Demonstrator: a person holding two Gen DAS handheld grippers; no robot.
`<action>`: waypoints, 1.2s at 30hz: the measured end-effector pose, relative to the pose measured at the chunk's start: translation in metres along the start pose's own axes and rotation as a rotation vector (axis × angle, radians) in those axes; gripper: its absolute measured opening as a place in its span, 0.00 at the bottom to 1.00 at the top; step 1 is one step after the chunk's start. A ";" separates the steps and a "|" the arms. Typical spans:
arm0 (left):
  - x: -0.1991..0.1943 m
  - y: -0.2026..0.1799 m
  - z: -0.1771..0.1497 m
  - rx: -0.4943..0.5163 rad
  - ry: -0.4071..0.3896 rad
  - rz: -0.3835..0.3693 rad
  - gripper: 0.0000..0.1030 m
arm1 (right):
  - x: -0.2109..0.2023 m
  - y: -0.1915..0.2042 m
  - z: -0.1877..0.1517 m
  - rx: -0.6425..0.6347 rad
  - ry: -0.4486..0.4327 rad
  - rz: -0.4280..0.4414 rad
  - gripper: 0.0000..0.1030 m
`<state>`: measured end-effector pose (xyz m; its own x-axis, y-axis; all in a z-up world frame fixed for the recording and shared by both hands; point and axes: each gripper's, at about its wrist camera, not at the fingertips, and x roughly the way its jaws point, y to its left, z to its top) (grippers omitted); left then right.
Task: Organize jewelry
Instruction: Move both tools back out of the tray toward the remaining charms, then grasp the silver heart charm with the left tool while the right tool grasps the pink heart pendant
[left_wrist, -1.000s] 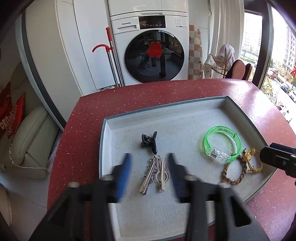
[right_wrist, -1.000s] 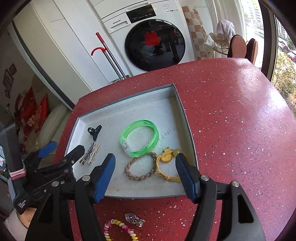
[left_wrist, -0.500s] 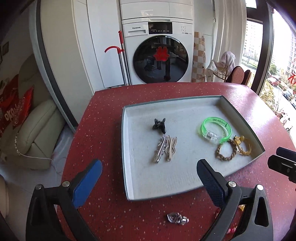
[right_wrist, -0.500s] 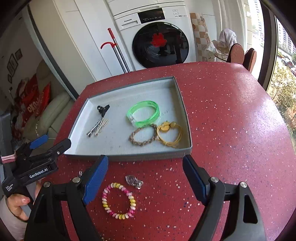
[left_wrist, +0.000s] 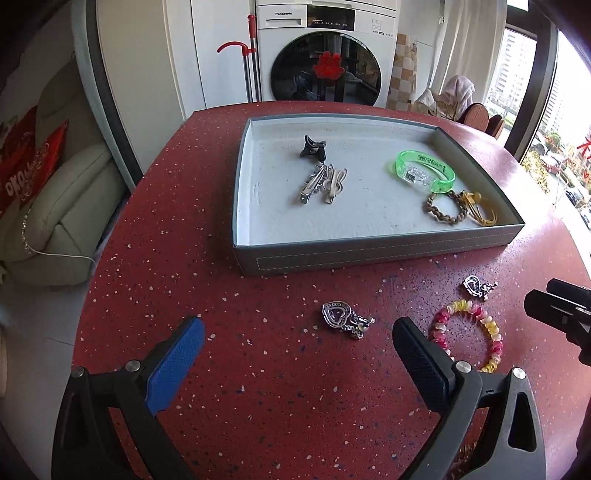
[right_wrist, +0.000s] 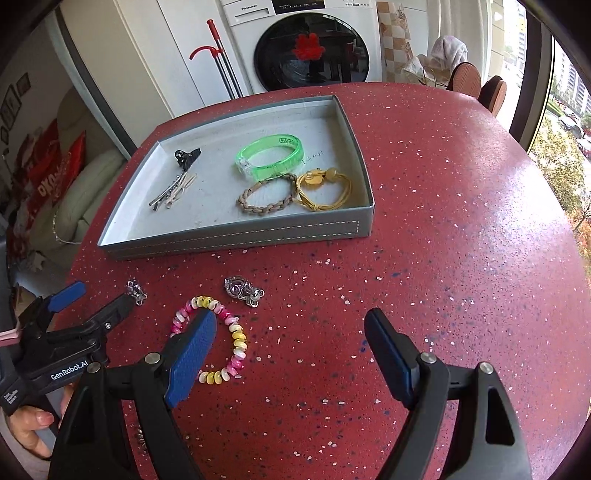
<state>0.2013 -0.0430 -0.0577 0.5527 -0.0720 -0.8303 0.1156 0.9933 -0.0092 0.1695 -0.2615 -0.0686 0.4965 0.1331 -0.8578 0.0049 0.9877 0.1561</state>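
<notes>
A grey tray (left_wrist: 369, 251) (right_wrist: 236, 240) on the red table holds a black claw clip (left_wrist: 314, 147), two hair clips (left_wrist: 323, 182), a green bangle (left_wrist: 424, 170) (right_wrist: 271, 157), a braided bracelet (left_wrist: 445, 212) (right_wrist: 266, 199) and a yellow cord bracelet (right_wrist: 325, 190). In front of the tray lie a silver heart brooch (left_wrist: 341, 317) (right_wrist: 129, 290), a second silver brooch (left_wrist: 476, 286) (right_wrist: 242, 291) and a pink-yellow bead bracelet (left_wrist: 467, 334) (right_wrist: 218, 339). My left gripper (left_wrist: 295, 347) (right_wrist: 92, 299) is open and empty near the first brooch. My right gripper (right_wrist: 291, 349) is open and empty beside the bead bracelet.
The red speckled table (right_wrist: 461, 221) curves off at the left and right. A washing machine (left_wrist: 321, 55) and a red-handled mop (left_wrist: 251, 55) stand behind it. A cream sofa (left_wrist: 55, 206) is at the left, chairs (right_wrist: 480, 85) at the far right.
Both grippers have pulled back from over the tray toward the table's near side. The left gripper has opened wide. The loose brooches and bead bracelet have come into view.
</notes>
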 end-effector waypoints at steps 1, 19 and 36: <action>0.002 -0.001 0.000 -0.005 0.006 0.006 1.00 | 0.003 0.000 0.000 -0.011 0.002 -0.006 0.81; 0.021 -0.009 -0.002 -0.030 0.036 0.013 0.90 | 0.036 0.026 0.006 -0.242 0.022 -0.017 0.52; 0.013 -0.011 -0.001 0.023 0.016 -0.036 0.40 | 0.033 0.051 0.004 -0.277 0.017 -0.033 0.15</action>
<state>0.2063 -0.0547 -0.0694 0.5347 -0.1059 -0.8384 0.1541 0.9877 -0.0265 0.1894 -0.2073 -0.0876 0.4855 0.0993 -0.8686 -0.2176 0.9760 -0.0101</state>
